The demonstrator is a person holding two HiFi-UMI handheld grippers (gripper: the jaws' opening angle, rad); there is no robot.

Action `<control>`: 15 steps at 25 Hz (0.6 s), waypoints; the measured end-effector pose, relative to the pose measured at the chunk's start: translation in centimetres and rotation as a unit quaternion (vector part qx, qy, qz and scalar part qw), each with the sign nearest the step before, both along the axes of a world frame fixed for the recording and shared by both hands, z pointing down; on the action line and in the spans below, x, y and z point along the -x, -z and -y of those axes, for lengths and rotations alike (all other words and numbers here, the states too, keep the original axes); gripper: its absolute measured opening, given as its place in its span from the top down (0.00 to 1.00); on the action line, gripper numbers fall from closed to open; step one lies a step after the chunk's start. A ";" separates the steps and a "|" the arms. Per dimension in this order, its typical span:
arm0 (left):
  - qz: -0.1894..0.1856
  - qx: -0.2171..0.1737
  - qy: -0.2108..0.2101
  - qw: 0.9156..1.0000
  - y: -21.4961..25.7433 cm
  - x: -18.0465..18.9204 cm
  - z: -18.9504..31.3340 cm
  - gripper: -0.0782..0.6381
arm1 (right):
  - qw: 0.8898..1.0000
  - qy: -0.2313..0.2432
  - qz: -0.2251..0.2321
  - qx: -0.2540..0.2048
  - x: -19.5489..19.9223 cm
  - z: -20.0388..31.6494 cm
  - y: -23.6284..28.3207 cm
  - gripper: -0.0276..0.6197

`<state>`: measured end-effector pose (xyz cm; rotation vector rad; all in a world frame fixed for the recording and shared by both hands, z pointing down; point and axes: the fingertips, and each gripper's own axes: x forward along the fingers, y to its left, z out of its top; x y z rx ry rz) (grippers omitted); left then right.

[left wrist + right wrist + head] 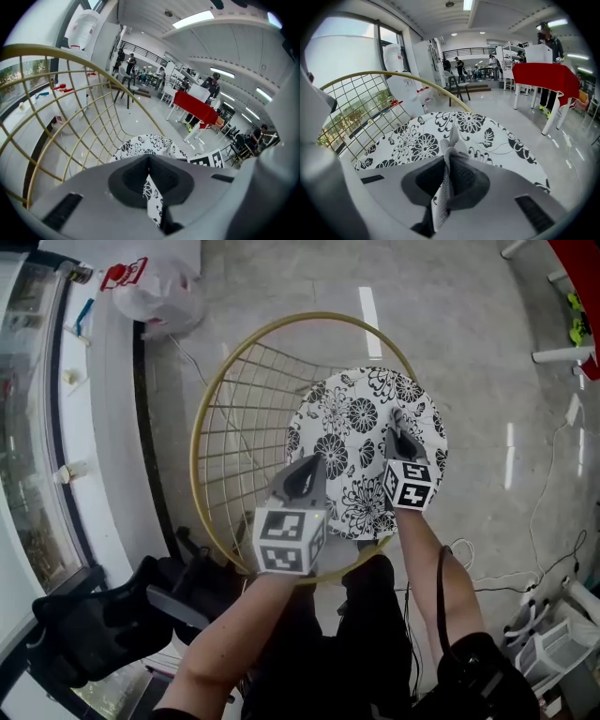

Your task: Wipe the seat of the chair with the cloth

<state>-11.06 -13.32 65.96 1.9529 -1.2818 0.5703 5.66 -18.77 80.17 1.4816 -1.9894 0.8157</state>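
Note:
The chair has a round seat (352,423) with a black-and-white flower print and a gold wire back (225,427). My right gripper (401,439) is over the right part of the seat, shut on a grey cloth (397,418). In the right gripper view the cloth (451,143) stands pinched between the jaws of the right gripper (448,174), its tip over the seat (492,136). My left gripper (306,472) hovers at the seat's left front edge beside the wire back, shut with nothing held. In the left gripper view the left gripper (149,169) points over the seat (140,144).
A white plastic bag (157,289) lies on the floor beyond the chair. A black office chair (94,629) stands at the lower left. Cables (553,521) and a white rack (562,645) are on the right. A red table (543,77) and people stand farther off.

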 end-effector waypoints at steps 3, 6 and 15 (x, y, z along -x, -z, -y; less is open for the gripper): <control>-0.003 -0.002 0.012 1.000 0.4 0.9 -0.8 0.88 | 1.000 0.024 0.010 0.010 2.9 -0.5 -0.4 0.92; -0.006 -0.003 0.020 1.000 1.0 1.9 -1.5 0.88 | 0.999 0.046 0.021 0.016 6.2 -1.1 -0.4 0.92; -0.011 -0.008 0.046 0.999 1.6 3.5 -3.1 0.88 | 0.991 0.120 0.059 0.025 15.6 -2.6 -0.2 0.92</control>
